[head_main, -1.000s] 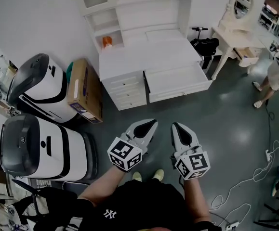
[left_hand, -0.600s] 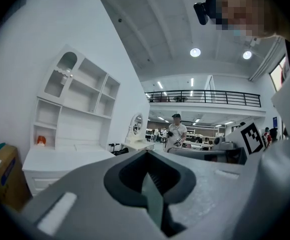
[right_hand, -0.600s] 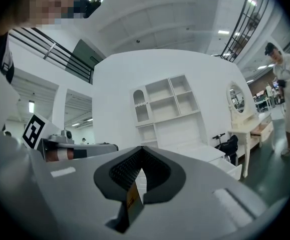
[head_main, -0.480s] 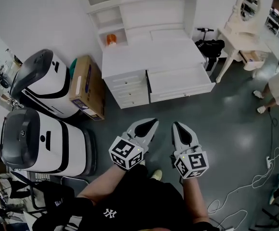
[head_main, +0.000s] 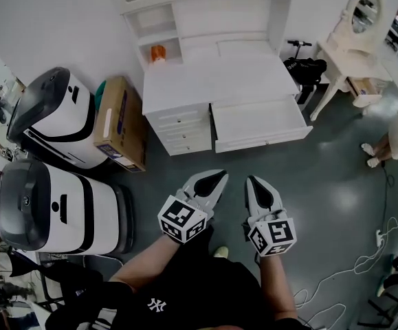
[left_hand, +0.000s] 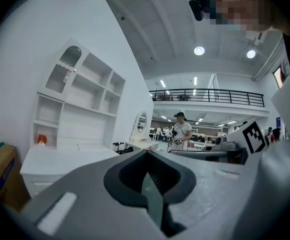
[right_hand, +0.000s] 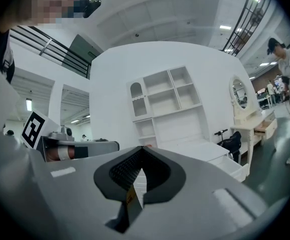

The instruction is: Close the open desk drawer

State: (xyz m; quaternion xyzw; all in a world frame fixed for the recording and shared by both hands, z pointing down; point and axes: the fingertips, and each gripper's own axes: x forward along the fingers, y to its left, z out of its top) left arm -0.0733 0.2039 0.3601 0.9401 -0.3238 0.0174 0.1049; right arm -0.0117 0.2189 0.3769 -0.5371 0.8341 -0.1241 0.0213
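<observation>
The open drawer (head_main: pixel 257 121), pulled out at the right of the far desk (head_main: pixel 185 88), is judged stiff and free-sliding, best pushed on its front panel; the left gripper (head_main: pixel 218 176) and right gripper (head_main: pixel 252 180) are seen closed and empty.
</observation>
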